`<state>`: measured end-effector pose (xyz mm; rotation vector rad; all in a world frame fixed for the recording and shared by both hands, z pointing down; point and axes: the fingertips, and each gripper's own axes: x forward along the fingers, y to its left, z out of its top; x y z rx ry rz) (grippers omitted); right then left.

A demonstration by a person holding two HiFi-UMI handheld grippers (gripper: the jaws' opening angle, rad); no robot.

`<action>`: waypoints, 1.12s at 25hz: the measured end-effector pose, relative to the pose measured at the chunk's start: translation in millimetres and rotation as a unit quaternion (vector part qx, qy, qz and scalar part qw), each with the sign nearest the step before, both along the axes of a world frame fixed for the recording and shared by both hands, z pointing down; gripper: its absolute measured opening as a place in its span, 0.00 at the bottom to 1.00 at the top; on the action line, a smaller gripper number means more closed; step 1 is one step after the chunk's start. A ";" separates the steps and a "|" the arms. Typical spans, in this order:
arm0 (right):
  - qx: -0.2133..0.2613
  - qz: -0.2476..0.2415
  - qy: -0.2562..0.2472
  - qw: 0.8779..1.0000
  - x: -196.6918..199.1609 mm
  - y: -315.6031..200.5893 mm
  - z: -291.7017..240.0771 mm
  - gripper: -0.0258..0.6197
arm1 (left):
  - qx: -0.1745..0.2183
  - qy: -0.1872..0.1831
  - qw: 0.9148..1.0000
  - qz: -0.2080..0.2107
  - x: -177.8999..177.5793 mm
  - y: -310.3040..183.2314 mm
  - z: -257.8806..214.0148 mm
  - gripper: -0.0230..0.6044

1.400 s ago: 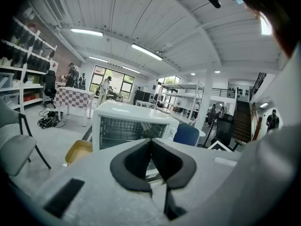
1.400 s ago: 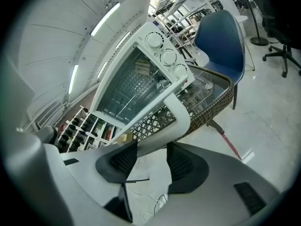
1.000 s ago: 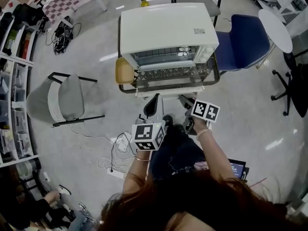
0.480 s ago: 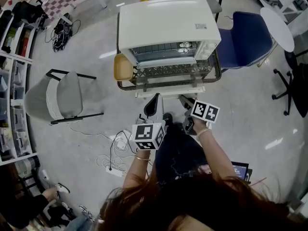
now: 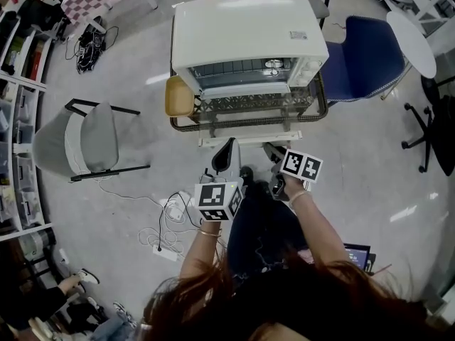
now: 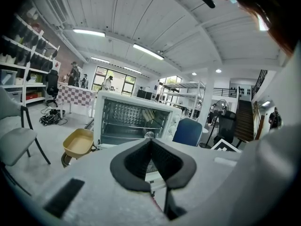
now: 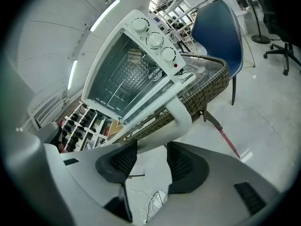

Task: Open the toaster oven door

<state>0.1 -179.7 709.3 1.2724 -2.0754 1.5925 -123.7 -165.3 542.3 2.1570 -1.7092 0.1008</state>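
The oven (image 5: 245, 30) sits on a wicker-rimmed table (image 5: 321, 109), straight ahead of the person. Its door (image 5: 245, 106) is already folded down flat toward them, so I'd say the opening is done. The handle (image 5: 249, 140) runs side to side along the door's near edge. The right tool (image 7: 153, 149) is nearer. Its jaws are wide apart with the handle's right corner at the tips, and the bar lies across them rather than being squeezed. The left tool (image 6: 151, 140) is clenched on nothing, just short of the handle. A yellow dish (image 5: 179, 96) sits by the oven's left side. On the grey floor are cables (image 5: 174, 222), a grey chair (image 5: 89, 141) to the left and a blue chair (image 5: 362, 55) to the right.
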 end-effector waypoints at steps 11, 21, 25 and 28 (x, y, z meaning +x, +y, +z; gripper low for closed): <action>-0.002 -0.007 0.004 1.000 1.1 3.0 21.0 0.34 | -0.018 -0.010 1.000 0.001 -2.6 1.6 30.2 0.06; 0.001 -0.009 0.015 1.000 0.7 2.8 43.5 0.33 | -0.022 -0.014 1.000 0.005 -6.2 1.7 53.9 0.06; 0.001 -0.011 0.018 1.000 1.5 3.3 51.4 0.33 | -0.021 -0.016 1.000 0.006 -6.7 1.7 60.8 0.06; -0.002 -0.013 0.019 1.000 1.0 3.1 59.8 0.33 | -0.020 -0.021 1.000 0.008 -8.3 0.8 66.7 0.06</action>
